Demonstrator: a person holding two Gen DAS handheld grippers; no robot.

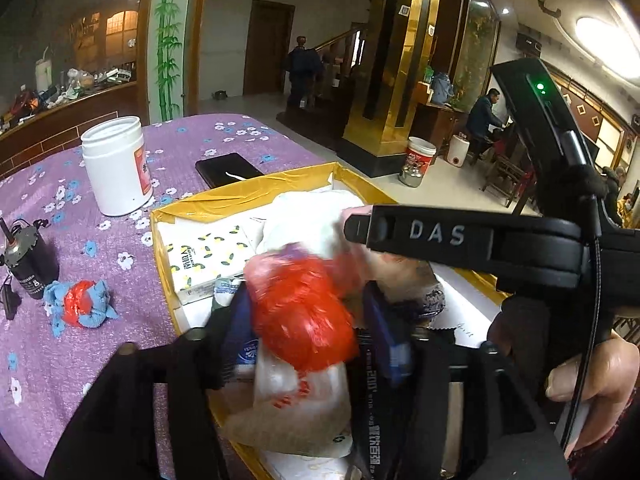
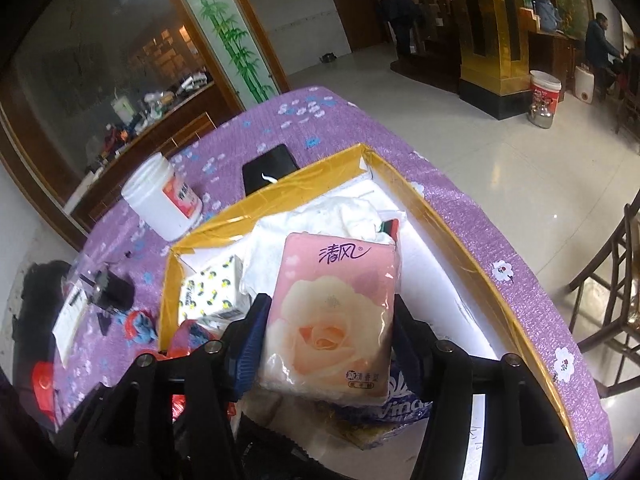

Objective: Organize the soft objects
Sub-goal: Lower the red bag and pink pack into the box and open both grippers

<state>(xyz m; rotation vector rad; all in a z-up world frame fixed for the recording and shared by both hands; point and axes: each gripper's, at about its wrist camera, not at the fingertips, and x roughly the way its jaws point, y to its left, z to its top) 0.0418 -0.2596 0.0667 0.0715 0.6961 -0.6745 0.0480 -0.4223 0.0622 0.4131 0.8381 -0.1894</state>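
Left-wrist and right-wrist views over a yellow-walled box [image 2: 276,190] standing on a surface under a purple flowered cloth [image 1: 80,360]. The right gripper [image 2: 328,312] holds a pink rose-printed tissue pack [image 2: 332,312] between its fingers [image 2: 252,340]; the pack's long axis runs along the fingers toward 12 o'clock, its far end over the white cloth [image 2: 344,212] heaped in the box. The fingers flank both long edges, but whether they press firmly or have slackened cannot be told. The left gripper [image 1: 304,320] straddles a red plastic-wrapped bundle [image 1: 304,312] lying atop a white packet [image 1: 296,392] inside the box; the image is smeared here, the fingers appear parted around the bundle, and a grip cannot be confirmed. A second tissue pack with yellow-and-black print [image 1: 208,260] lies in the box at 10 o'clock from the left fingers. Outside the box, a blue-and-red soft bundle [image 1: 80,304] rests on the cloth at 9 o'clock from the left gripper, well apart from the right one; the left hand is judged the nearer for collecting it. A white jar [image 1: 116,164], a black phone [image 1: 228,168] and a small motor [image 1: 28,256] also stand on the surface.
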